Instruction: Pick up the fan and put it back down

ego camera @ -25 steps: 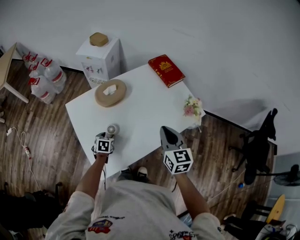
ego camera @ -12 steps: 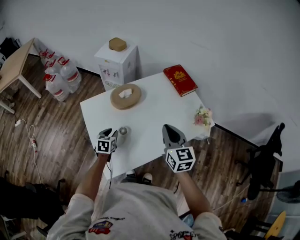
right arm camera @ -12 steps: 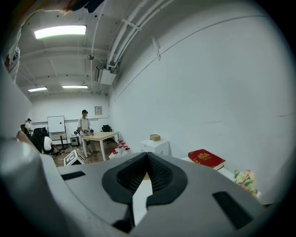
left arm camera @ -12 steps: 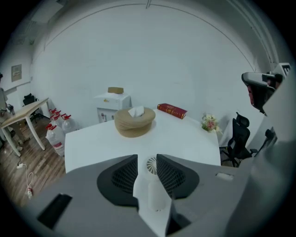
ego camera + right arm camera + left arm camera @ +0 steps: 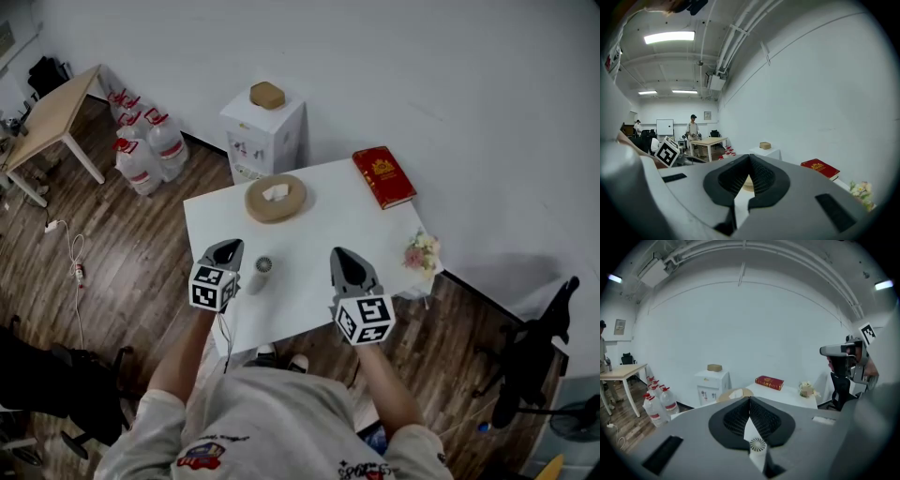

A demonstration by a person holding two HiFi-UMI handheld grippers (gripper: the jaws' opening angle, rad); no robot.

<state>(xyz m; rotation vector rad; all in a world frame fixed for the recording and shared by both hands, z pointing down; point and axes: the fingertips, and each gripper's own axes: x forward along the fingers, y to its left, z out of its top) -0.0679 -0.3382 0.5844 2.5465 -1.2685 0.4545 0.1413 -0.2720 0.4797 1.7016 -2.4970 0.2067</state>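
A small white fan [image 5: 262, 274] lies on the white table [image 5: 319, 234], near its front left edge. My left gripper [image 5: 232, 247] hovers above the table just left of the fan, jaws shut with nothing between them. In the left gripper view the fan [image 5: 757, 446] shows below the closed jaws [image 5: 749, 400], apart from them. My right gripper [image 5: 339, 255] hangs over the front of the table to the right of the fan. Its jaws [image 5: 749, 157] meet at the tips, empty.
On the table are a round wooden tissue holder [image 5: 276, 197], a red book [image 5: 383, 175] and a small flower pot [image 5: 421, 251] at the right edge. A white cabinet [image 5: 263, 132], water bottles [image 5: 145, 150] and a wooden table [image 5: 52, 117] stand beyond.
My left gripper has lifted away from the fan and its jaws have closed. The fan stays lying on the table. The right gripper has risen a little.
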